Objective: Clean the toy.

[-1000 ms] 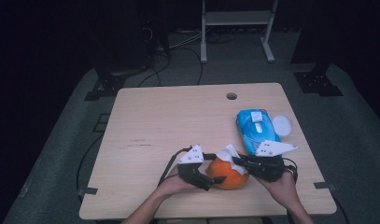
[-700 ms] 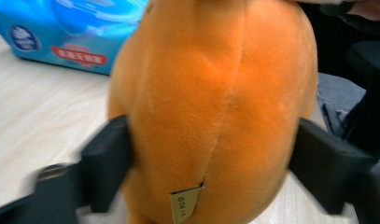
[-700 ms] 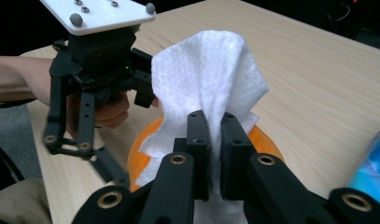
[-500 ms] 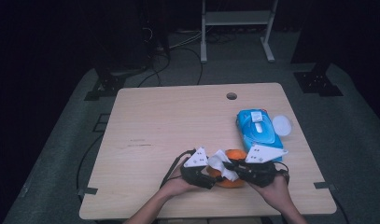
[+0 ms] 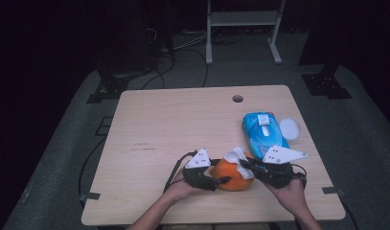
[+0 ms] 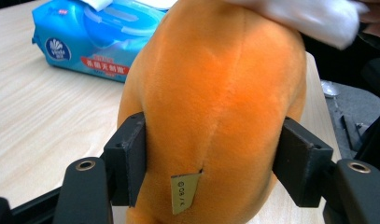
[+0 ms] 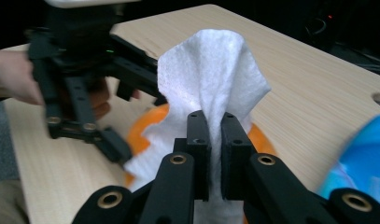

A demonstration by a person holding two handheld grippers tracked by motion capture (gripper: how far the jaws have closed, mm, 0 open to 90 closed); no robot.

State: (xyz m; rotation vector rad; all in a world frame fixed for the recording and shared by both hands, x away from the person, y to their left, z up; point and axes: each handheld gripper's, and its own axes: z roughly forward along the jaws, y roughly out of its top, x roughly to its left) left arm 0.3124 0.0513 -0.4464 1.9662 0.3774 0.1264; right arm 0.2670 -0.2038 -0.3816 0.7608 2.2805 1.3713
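Observation:
An orange plush toy [image 5: 232, 175] lies near the table's front edge. My left gripper [image 5: 220, 180] is shut on the plush toy [image 6: 215, 93], one jaw pressed into each side of it above a small tag. A white wipe [image 5: 239, 160] is draped over the toy's top right. My right gripper [image 5: 245, 165] is shut on the wipe [image 7: 211, 88], which stands up between its closed jaws above the orange toy [image 7: 143, 130]. In the right gripper view the left gripper [image 7: 101, 128] shows at left, held by a hand.
A blue pack of wet wipes [image 5: 263, 132] lies just behind the right gripper, its lid open, with a round white lid [image 5: 290, 127] beside it. The same pack [image 6: 92, 39] lies beyond the toy. A cable hole [image 5: 237, 98] sits at the table's far edge.
The right gripper moved left with the wipe onto the toy's top. The left gripper kept its hold on the toy, shifting slightly.

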